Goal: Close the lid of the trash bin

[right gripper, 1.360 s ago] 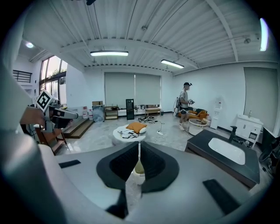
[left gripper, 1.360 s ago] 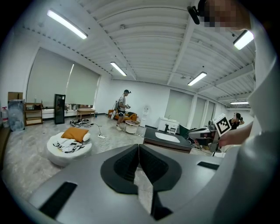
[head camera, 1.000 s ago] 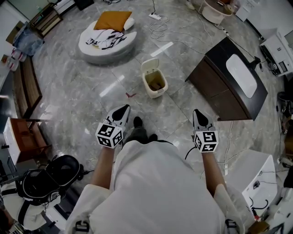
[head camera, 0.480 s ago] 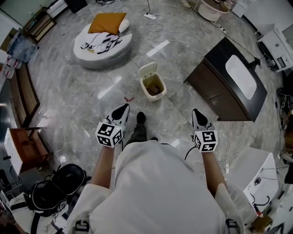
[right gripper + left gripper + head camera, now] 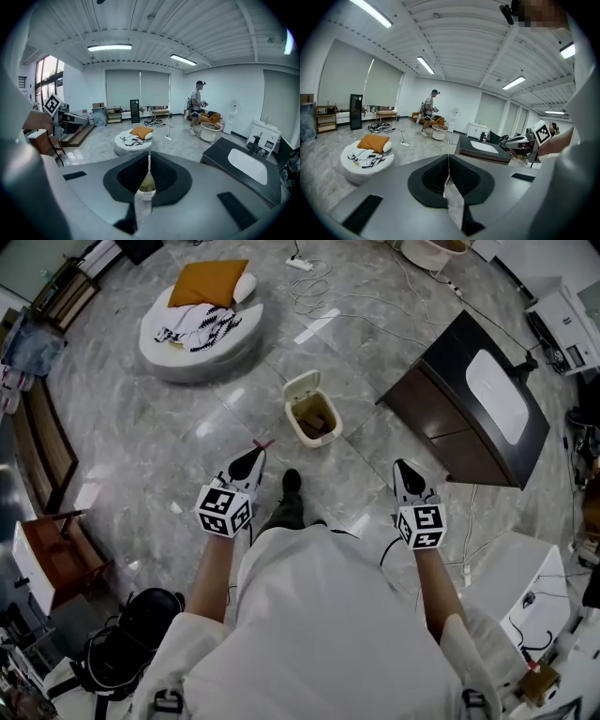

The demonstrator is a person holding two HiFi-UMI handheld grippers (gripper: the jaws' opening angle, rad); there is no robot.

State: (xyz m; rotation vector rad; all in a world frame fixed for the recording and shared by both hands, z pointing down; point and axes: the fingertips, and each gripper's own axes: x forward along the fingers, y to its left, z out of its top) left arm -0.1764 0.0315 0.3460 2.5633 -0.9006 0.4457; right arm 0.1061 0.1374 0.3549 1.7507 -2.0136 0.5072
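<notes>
**A:** Head view first; how do the arms sit?

**B:** Both forearms reach forward from white sleeves, side by side. The left gripper (image 5: 251, 457) and right gripper (image 5: 405, 470) point ahead and a little down over the glossy grey marbled floor (image 5: 169, 427); each carries a cube with black-and-white square markers.

**A:** And the trash bin?

**B:** The trash bin (image 5: 316, 423) stands on the floor ahead, between the lines of the two grippers and well apart from both. It is cream and boxy with rounded corners; its lid (image 5: 302, 386) is tipped up at the far side, so the bin is open, with something brownish inside. A dark cabinet (image 5: 450, 418) with a white basin stands to its right.

**A:** Left gripper view?

**B:** The dark ribbed pads are pressed together along one thin seam, with nothing held; a round white cushion seat (image 5: 365, 161) with an orange pillow (image 5: 373, 142) lies at the left.

**A:** Right gripper view?

**B:** Its jaws are likewise closed and empty; the open bin shows on the floor beyond the tips, in the slit below where the pads meet.
</notes>
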